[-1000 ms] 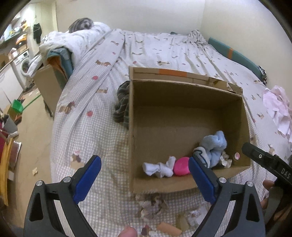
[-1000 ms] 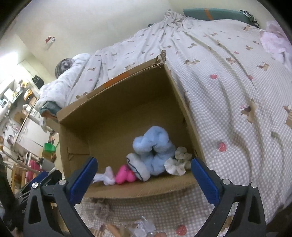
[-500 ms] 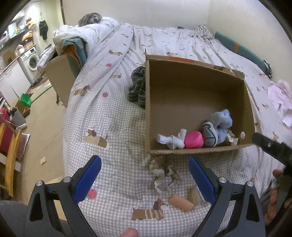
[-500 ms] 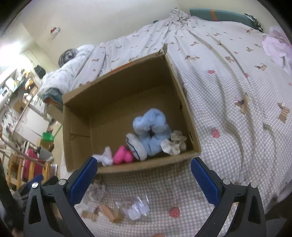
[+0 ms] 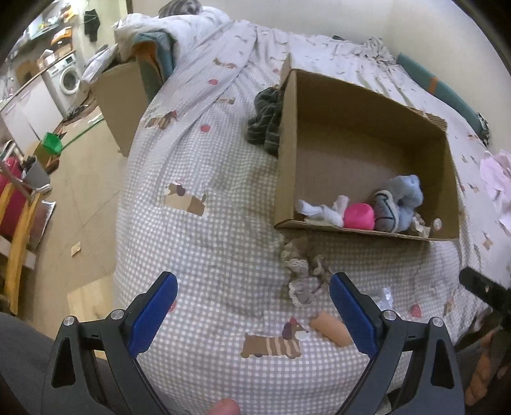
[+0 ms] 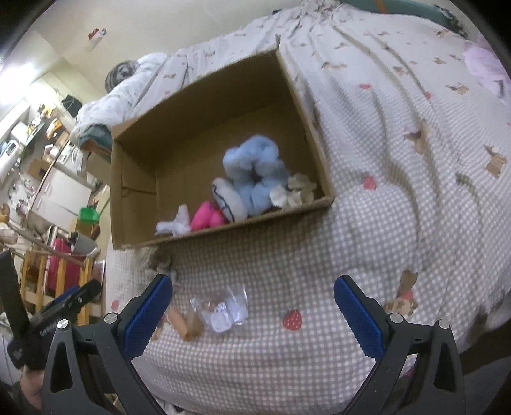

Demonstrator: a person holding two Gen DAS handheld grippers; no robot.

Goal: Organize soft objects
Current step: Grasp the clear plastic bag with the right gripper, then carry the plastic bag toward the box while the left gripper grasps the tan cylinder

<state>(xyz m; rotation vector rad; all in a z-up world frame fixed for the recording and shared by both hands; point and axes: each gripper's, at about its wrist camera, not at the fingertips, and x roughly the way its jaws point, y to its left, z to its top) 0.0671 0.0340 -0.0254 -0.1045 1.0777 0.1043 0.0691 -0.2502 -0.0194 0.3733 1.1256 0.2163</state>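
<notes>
Bed (image 5: 223, 223) holds box (image 5: 287, 153); only left view shows dark cloth (image 5: 266, 124), maybe socks, at eleven o'clock. Left tongs (image 5: 254, 313) and right tongs (image 6: 254, 311) gape wide, empty.

A checked bedspread (image 5: 223, 242) with dachshund and strawberry prints covers the bed (image 6: 399, 223). At its head lies a rumpled white duvet (image 5: 191, 25). Beside the bed stands a cardboard panel (image 5: 123, 99). On the wooden floor (image 5: 86, 204) sit a green dustpan (image 5: 52, 143) and a grey bin (image 5: 36, 174). Farther back is a washing machine (image 5: 67, 78). A yellow wooden frame (image 5: 19, 242) stands at the left edge, beside something pink (image 5: 11, 198).
</notes>
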